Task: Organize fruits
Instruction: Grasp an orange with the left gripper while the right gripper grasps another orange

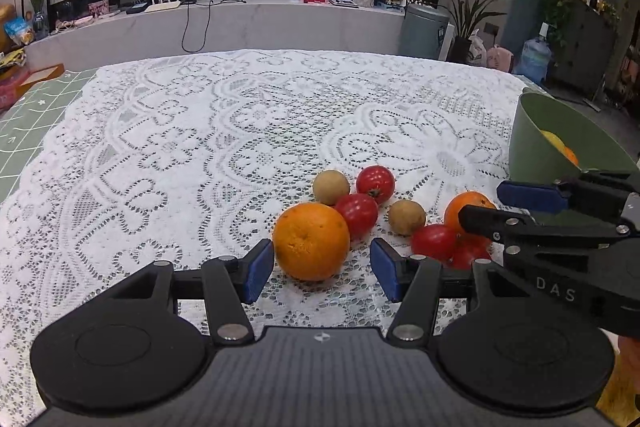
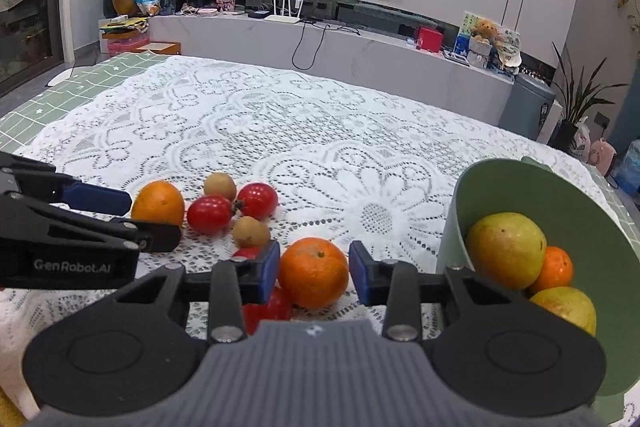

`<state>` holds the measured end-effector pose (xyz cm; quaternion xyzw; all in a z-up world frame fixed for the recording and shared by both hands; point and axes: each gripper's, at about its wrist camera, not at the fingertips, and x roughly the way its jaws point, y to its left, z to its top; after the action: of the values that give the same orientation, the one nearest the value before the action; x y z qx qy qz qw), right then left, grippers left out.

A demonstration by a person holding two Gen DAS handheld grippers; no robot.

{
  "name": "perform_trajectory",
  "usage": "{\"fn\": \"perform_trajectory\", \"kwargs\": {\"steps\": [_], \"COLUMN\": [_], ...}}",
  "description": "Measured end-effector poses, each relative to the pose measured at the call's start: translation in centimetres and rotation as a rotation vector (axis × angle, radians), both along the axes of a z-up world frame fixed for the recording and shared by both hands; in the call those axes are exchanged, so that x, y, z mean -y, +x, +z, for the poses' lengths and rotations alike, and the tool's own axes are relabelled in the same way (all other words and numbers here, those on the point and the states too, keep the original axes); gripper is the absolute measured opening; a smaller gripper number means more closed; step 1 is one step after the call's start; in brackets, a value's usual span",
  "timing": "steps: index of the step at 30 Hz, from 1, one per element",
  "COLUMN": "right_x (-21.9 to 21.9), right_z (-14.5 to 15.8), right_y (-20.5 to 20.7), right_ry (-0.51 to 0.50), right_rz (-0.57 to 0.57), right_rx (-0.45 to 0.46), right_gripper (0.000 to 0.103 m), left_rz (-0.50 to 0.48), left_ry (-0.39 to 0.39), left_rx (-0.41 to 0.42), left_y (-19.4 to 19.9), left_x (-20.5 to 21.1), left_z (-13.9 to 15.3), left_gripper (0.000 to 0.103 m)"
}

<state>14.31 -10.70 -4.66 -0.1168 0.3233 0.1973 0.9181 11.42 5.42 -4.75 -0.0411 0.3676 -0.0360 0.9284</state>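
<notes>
In the left wrist view my left gripper (image 1: 322,269) is open, its blue pads either side of an orange (image 1: 311,241) on the lace cloth, not touching it. Behind lie red tomatoes (image 1: 375,183) and brown round fruits (image 1: 331,187). In the right wrist view my right gripper (image 2: 314,273) is open around a second orange (image 2: 313,273), pads close to its sides. A green bowl (image 2: 500,183) at right holds two yellow-green fruits (image 2: 506,251) and a small orange (image 2: 554,269). The right gripper also shows in the left wrist view (image 1: 500,205).
A white lace cloth (image 2: 280,131) covers the table, with a green grid mat (image 2: 60,91) at its left edge. More tomatoes (image 2: 210,215) and a brown fruit (image 2: 251,231) lie between the grippers. A TV bench stands beyond the table.
</notes>
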Motion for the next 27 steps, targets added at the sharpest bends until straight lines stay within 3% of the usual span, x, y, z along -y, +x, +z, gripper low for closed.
{"fn": "perform_trajectory", "kwargs": {"steps": [13, 17, 27], "right_x": [0.1, 0.1, 0.2], "right_z": [-0.6, -0.6, -0.5], "right_y": [1.1, 1.2, 1.0], "right_ry": [0.042, 0.048, 0.046], "right_rz": [0.005, 0.008, 0.003], "right_rx": [-0.050, -0.055, -0.041], "right_gripper": [0.037, 0.038, 0.036], "left_rz": [0.016, 0.016, 0.016], "left_ry": [-0.005, 0.010, 0.005], "left_rx": [0.012, 0.019, 0.034], "left_y": [0.8, 0.8, 0.5], "left_x": [0.0, 0.1, 0.0], "left_z": [-0.4, -0.5, -0.5], "left_gripper": [0.065, 0.052, 0.050]}}
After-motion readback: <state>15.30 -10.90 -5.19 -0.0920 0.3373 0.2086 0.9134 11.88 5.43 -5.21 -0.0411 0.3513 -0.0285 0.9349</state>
